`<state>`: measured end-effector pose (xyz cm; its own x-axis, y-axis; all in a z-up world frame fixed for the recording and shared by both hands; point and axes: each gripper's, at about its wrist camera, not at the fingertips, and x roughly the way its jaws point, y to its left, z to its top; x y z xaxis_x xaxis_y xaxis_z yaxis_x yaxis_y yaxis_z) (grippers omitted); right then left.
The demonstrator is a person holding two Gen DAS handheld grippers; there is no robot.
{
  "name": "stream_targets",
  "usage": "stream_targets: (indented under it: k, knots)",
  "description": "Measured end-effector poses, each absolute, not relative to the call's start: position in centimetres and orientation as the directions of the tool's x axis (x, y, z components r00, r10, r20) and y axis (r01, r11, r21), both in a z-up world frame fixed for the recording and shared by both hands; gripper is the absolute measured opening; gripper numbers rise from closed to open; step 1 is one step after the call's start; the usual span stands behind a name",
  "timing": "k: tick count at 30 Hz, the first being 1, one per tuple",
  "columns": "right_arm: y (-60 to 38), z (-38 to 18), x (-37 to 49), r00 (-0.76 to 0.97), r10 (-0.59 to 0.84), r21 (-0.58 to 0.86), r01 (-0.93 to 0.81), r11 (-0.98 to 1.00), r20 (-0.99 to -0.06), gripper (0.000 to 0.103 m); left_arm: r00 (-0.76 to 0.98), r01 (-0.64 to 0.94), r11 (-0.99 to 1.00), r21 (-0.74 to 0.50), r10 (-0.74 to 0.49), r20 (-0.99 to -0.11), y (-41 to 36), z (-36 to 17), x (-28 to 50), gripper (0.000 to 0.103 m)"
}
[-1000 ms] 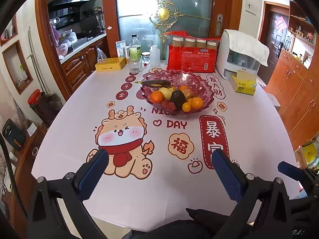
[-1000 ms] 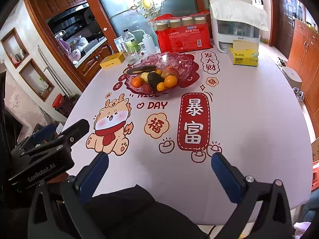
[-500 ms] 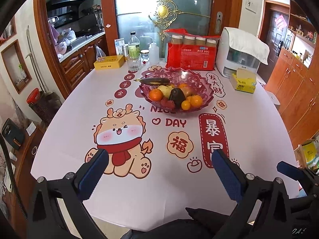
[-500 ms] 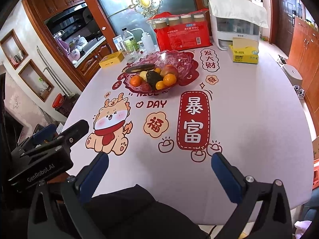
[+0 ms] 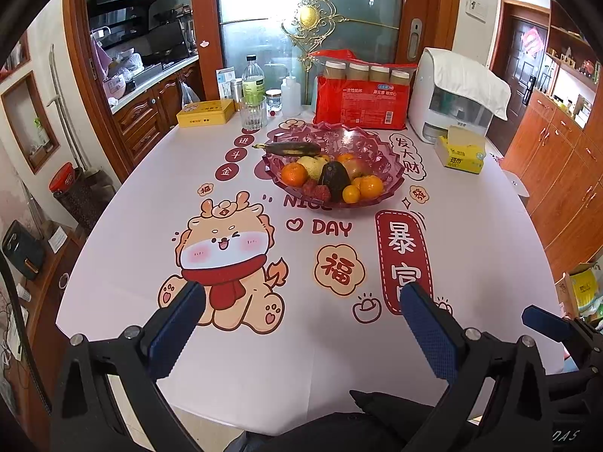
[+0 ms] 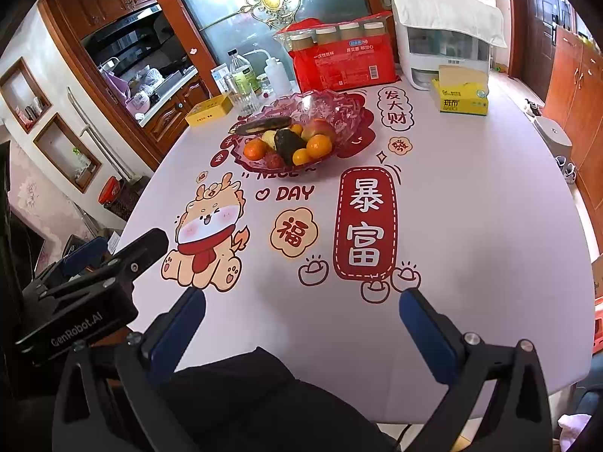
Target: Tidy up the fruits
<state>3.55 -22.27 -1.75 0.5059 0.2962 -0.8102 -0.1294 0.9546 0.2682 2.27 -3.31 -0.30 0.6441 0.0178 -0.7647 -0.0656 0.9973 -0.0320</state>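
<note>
Bowl [image 5: 380, 147] nearer; banana [image 5: 290, 148] crosswise.

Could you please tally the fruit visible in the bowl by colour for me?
Orange fruits: 4
Small red fruits: 2
Blackened banana: 1
Dark avocado: 1
Yellow fruit: 1
Red-yellow apple: 1
Total: 10 visible; others may be hidden underneath.

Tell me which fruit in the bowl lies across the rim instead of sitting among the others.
The dark overripe banana, stretched along the far-left rim of the pink glass bowl. The oranges, avocado and the rest sit piled inside.
</note>
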Motion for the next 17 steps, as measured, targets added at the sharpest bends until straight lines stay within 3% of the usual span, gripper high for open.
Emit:
stream_targets:
  k: [17]
  knots:
    - [-21.98,-2.0,3.45,0.501,0.297,0.267,-0.132,0.955,-0.813,0.103,0.642,-0.063,0.998,-0.031,0.016,-0.767,-3.29,-0.19,2.47,0.102]
